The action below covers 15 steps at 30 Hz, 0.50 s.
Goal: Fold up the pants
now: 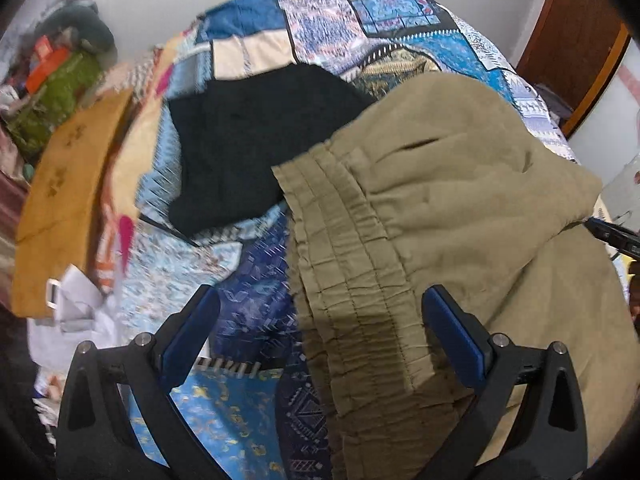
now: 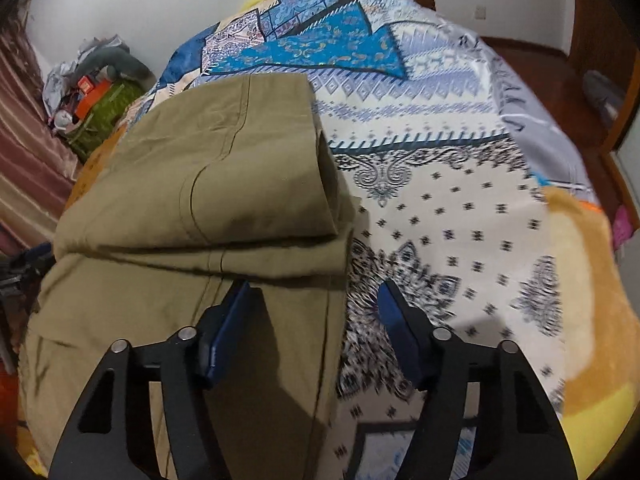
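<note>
- The khaki pants point(image 1: 452, 216) lie on the bed, partly folded: in the right wrist view one layer point(image 2: 208, 168) is doubled over the rest, its fold edge running across the cloth just ahead of the claw.
- In the left wrist view the gathered elastic waistband point(image 1: 352, 280) runs from the middle of the bed toward the near edge and passes between the claw's fingers.
- The left claw point(image 1: 320, 316) points steeply down over the waistband, released, its blue pads point(image 1: 192, 332) well apart; whether they touch the cloth I cannot tell.
- The right claw point(image 2: 314, 320) hangs over the pants' side edge, where khaki meets the bedspread; its fingers stand partly apart, gripping nothing, the left pad point(image 2: 224, 336) over the cloth and the other over the sheet.
- A black garment point(image 1: 256, 148) lies just beyond the waistband, its corner tucked under the khaki cloth.
- The patchwork bedspread point(image 2: 440, 160), blue and white, covers the bed.
- An orange-yellow blanket point(image 1: 64, 208) lies along the bed's left edge in the left wrist view.
- A cluttered pile point(image 2: 96, 84) sits by the wall past the far left corner.
</note>
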Motion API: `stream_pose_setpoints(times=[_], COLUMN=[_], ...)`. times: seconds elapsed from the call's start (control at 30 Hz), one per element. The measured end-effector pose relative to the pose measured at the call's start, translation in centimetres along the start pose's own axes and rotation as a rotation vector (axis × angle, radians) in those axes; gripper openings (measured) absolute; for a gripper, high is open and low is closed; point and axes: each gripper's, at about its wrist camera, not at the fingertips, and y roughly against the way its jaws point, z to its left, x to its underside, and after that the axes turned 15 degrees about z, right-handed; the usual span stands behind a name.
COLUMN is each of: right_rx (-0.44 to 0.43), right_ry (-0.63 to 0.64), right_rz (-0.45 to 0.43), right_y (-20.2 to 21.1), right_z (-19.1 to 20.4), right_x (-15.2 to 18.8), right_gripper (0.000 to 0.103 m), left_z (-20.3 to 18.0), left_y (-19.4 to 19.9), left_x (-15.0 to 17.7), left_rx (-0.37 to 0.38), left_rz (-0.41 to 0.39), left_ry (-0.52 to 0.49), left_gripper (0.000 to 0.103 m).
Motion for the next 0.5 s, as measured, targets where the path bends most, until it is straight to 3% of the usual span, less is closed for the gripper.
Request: stream_pose_setpoints(times=[0.1, 0.17, 0.3, 0.4, 0.5], right_rx=[-0.093, -0.117, -0.147, -0.110, -0.051], right_ry=[-0.025, -0.032, -0.035, -0.034, -0.024], right_rz=[0.035, 0.045, 0.068, 0.074, 0.072], right_y=[-0.3, -0.5, -0.5, -0.7, -0.7], right_z=[-0.5, -0.7, -0.7, -0.4, 0.1], right_x=[0.0, -0.1, 0.3, 0.4, 0.4], right_gripper=[0.045, 0.044, 0.029, 0.015, 0.010], left_z=[0.4, 0.5, 0.3, -0.2, -0.9], left_y=[-0.6, -0.8, -0.6, -0.1, 0.6], left_x=[0.1, 0.2, 0.4, 0.6, 1.1], left_rx=[0.065, 0.128, 0.214, 0.151, 0.061], left_rz=[0.018, 0.028, 0.035, 0.016, -0.013], left_ry=[0.025, 0.022, 0.009, 0.002, -0.011], left_gripper=[0.100, 0.088, 0.057, 0.052, 0.050])
